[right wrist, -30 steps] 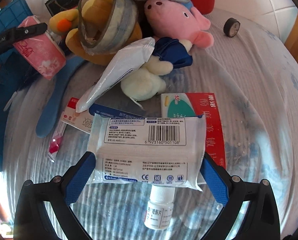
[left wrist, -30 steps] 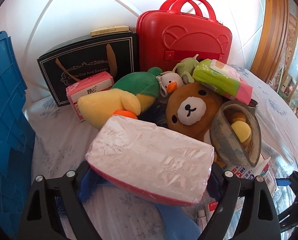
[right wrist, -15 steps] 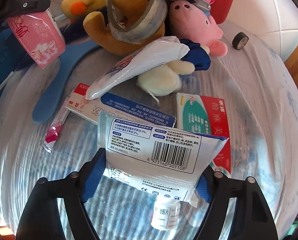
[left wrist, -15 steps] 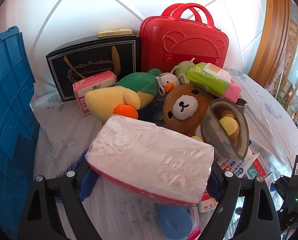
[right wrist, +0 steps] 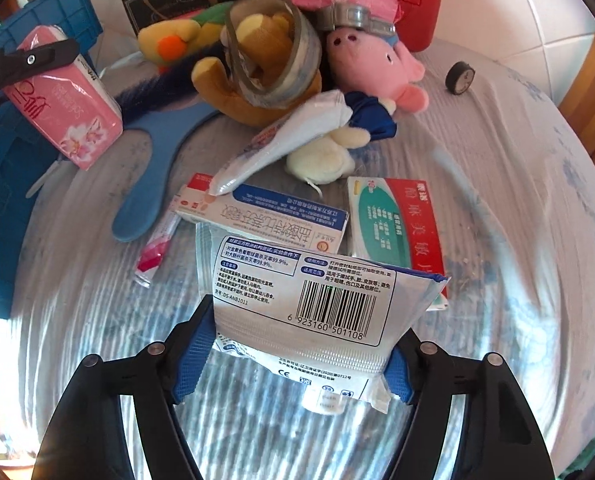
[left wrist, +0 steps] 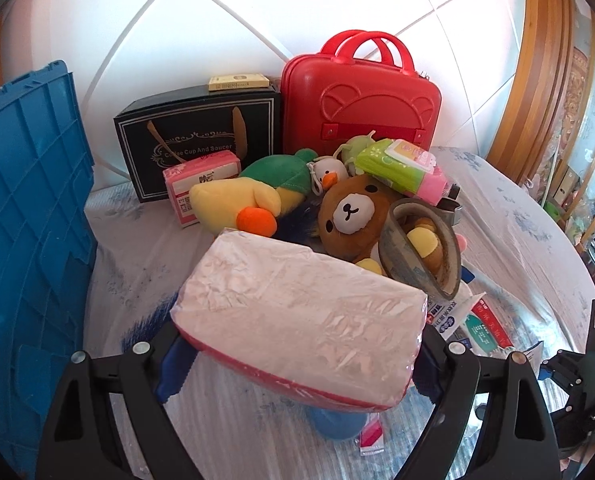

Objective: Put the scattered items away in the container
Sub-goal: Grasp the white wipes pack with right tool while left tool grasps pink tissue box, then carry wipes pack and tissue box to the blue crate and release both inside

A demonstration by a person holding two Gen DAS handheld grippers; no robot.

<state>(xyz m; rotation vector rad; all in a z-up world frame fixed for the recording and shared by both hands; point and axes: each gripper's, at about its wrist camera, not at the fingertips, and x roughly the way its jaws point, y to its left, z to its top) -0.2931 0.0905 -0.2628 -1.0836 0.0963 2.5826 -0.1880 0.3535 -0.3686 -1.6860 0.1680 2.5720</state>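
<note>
A pink tissue pack (left wrist: 297, 312) wrapped in clear film hangs above the table, and my left gripper (left wrist: 297, 356) is shut on its two ends. The right wrist view shows the same tissue pack (right wrist: 65, 120) in front of the blue crate (right wrist: 1, 184). My right gripper (right wrist: 297, 364) has a white wipes packet (right wrist: 305, 292), barcode up, between its blue pads. Its jaws are closing, the pads press the packet's sides, and the packet is lifted and tilted. The blue crate (left wrist: 25, 220) stands at the left edge of the left wrist view.
A pile of plush toys sits mid-table: brown bear (left wrist: 349, 212), yellow duck (left wrist: 233, 200), pink pig (right wrist: 373, 60), with a wide tape roll (right wrist: 269, 48). Two medicine boxes (right wrist: 265, 216) lie flat. Red case (left wrist: 361, 96) and black gift bag (left wrist: 197, 132) stand at the wall.
The right jaws narrowed onto the wipes packet and raised it off the table, tilting it. The left gripper rose and drew back with the tissue pack, so the pile looks farther away.
</note>
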